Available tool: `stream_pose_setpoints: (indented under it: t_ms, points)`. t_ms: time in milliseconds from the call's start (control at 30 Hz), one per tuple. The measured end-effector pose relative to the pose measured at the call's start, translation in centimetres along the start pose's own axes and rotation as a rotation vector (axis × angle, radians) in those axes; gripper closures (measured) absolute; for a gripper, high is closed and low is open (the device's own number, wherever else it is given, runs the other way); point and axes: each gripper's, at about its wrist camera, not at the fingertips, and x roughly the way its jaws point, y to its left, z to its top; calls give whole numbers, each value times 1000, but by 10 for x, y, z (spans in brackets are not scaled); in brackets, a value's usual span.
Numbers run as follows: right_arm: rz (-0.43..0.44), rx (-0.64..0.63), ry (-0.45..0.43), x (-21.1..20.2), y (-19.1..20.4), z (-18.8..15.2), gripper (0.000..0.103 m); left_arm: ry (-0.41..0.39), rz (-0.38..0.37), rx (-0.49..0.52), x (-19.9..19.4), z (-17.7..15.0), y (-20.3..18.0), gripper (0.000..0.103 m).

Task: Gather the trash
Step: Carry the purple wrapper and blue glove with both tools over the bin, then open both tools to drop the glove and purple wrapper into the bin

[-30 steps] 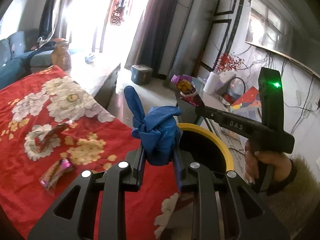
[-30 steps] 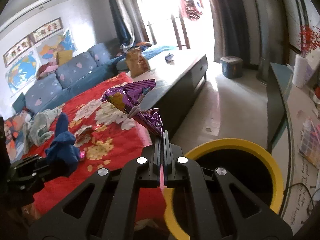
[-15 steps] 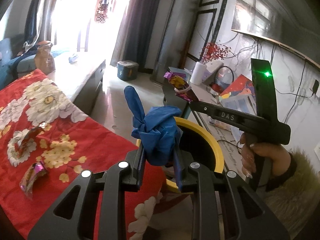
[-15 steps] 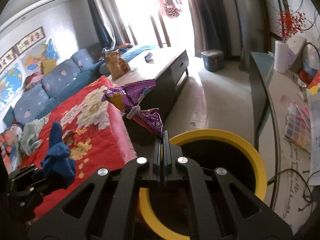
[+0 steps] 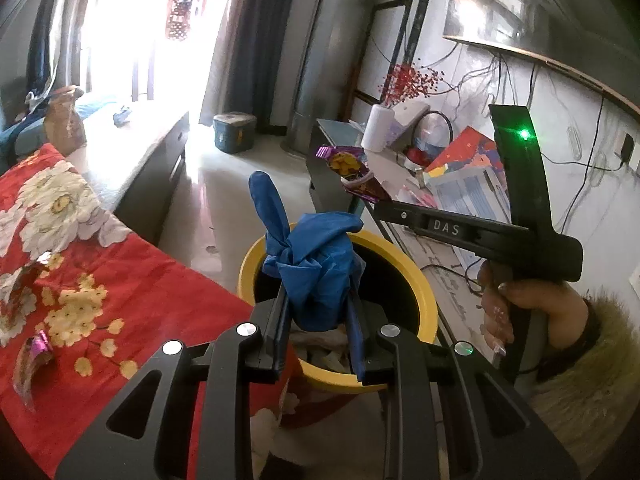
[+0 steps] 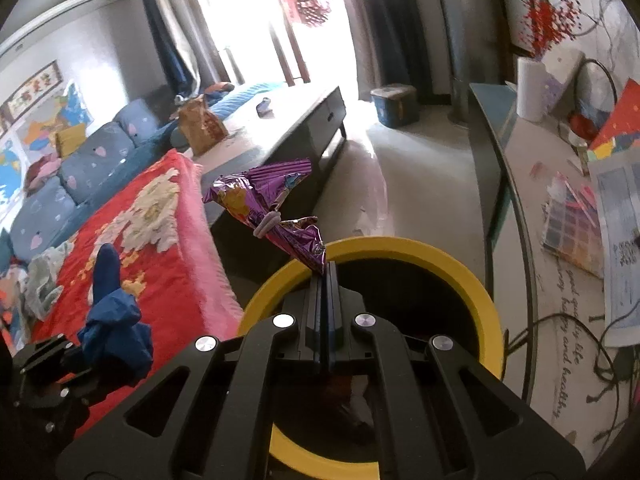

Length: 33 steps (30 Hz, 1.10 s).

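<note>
- Left gripper (image 5: pixel 318 320): jaws clamped on a crumpled blue glove (image 5: pixel 316 268), held over the near rim of the yellow bin (image 5: pixel 424 280).
- Right gripper (image 6: pixel 325 280): jaws pressed together on the lower corner of a purple snack wrapper (image 6: pixel 266 204), held above the far-left rim of the same bin.
- Glove, judged: very light, soft, limp; one finger sticks up loose. A grip on the bunched middle holds it; it may cling to the pads on release.
- Wrapper, judged: light, thin, crinkly film, slick; the corner pinch is enough, but it may flutter or drift as it drops.
- Bin: open top, dark inside, pale scraps visible at the bottom.
- Left of the bin: red floral blanket (image 5: pixel 132 280), soft and uneven; another purple wrapper (image 5: pixel 34 356) lies on it, near left, well apart from the bin.
- Room: low dark table (image 6: pixel 288 120) beyond, blue sofa (image 6: pixel 80 168) at far left, cluttered desk (image 6: pixel 560 200) on the right, bright window behind.
</note>
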Motion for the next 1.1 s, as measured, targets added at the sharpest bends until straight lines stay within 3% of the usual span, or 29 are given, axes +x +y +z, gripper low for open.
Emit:
stream_pose_setpoints:
  t_ms: [600,633,667,700,733,767,800,867,933,1100]
  points:
    - [-47,111,81,13,-44,-16,102,77,-47,6,55,-8,-8,79]
    - [-49,115,85,14,-45,-17,102,84,-50,8,60,-8,-9,76]
    - [-50,120,88,15,-46,-17,101,94,-50,8,64,-9,-9,62]
    - [-52,128,95,15,-48,-17,94,100,-47,4,66,-9,-9,38]
    - [-58,138,97,15,-49,-17,81,103,-38,-7,69,-10,-6,27]
    - [-63,145,94,15,-49,-17,75,98,-39,-20,68,-12,-3,19]
    - [-70,153,84,13,-50,-17,68,96,-43,-30,67,-13,-1,18]
    - [-75,150,68,9,-48,-15,65,89,-29,-37,65,-15,4,10]
    - [-72,155,50,7,-45,-14,51,68,-5,-45,58,-16,10,7]
    - [-37,128,5,1,-24,-9,43,-1,59,-83,36,-13,31,7]
